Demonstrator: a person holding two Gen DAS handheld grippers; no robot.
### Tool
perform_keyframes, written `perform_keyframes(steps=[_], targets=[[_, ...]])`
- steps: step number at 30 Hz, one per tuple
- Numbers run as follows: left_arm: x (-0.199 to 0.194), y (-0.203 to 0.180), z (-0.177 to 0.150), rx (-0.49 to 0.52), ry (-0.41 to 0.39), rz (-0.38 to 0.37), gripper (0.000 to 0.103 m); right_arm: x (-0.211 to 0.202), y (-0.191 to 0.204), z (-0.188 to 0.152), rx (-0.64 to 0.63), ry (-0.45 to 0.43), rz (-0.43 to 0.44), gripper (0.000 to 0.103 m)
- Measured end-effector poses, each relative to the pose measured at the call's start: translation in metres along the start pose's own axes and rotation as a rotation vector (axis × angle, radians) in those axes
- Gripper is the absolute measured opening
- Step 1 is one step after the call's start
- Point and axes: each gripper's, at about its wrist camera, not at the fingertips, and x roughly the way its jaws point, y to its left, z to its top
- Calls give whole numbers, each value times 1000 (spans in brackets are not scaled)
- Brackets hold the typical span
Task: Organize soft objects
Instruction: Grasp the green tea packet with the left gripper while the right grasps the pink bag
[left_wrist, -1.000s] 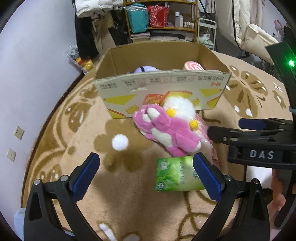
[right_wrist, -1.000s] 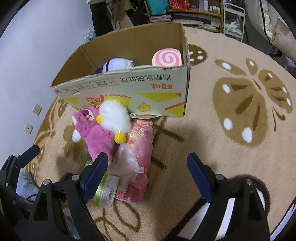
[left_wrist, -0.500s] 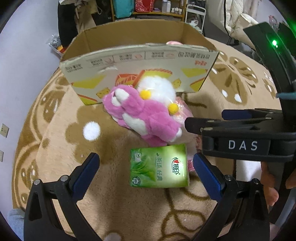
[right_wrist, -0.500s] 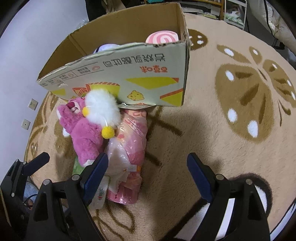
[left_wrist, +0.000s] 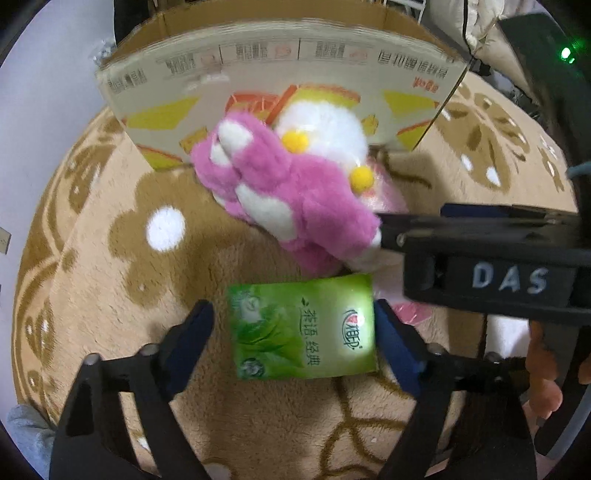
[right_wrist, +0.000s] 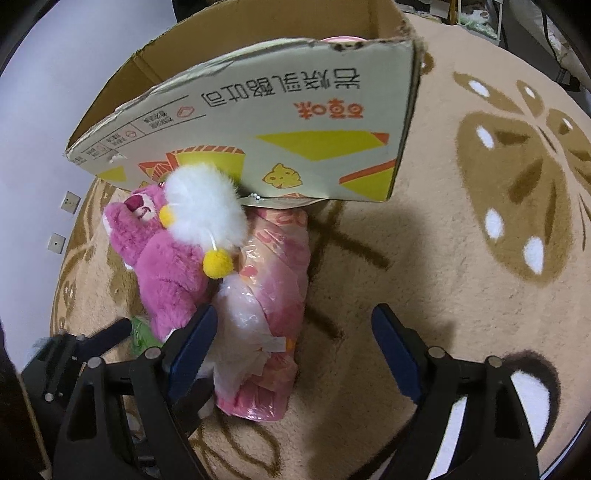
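Observation:
A green tissue pack (left_wrist: 303, 326) lies on the rug between the fingers of my open left gripper (left_wrist: 291, 345); the right pad touches its edge, the left pad stands a little off. A pink plush bear (left_wrist: 288, 195) with a white fluffy toy (left_wrist: 325, 129) on it lies just beyond, against the cardboard box (left_wrist: 258, 74). A pink plastic-wrapped bundle (right_wrist: 269, 295) lies beside the bear. My right gripper (right_wrist: 291, 354) is open and empty, its left finger next to the bundle and the bear (right_wrist: 162, 258). The box (right_wrist: 258, 140) shows a pink item at its rim.
The floor is a tan rug (right_wrist: 480, 221) with brown flower patterns. A grey wall (right_wrist: 44, 92) with two sockets runs at the left. The right gripper's black body (left_wrist: 498, 266) crosses the left wrist view at the right.
My left gripper has moved down and forward so its fingers now straddle the green pack, and they stand closer together. My right gripper has moved nearer to the box and bundle.

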Motion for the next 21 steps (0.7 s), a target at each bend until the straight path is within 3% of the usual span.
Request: perform_keyframes(steps=[4, 12, 16, 17, 18, 19, 21], targets=[[10, 3, -2, -22, 50, -17, 74, 2, -5, 2, 14, 4, 8, 82], [5, 6, -3, -40, 20, -8, 73, 10, 1, 3, 13, 1, -2, 80], [3, 5, -5, -25, 8, 17, 73, 10, 6, 7, 2, -21, -8, 72], [3, 4, -3, -26, 7, 20, 73, 10, 8, 7, -4, -29, -10, 69], [3, 4, -3, -27, 7, 21, 73, 8, 9, 9, -8, -42, 11, 52], [3, 4, -4, -28, 7, 21, 73, 9, 11, 10, -4, -39, 53, 41], [2, 5, -4, -30, 5, 24, 73, 13, 16, 12, -1, -29, 75, 41]])
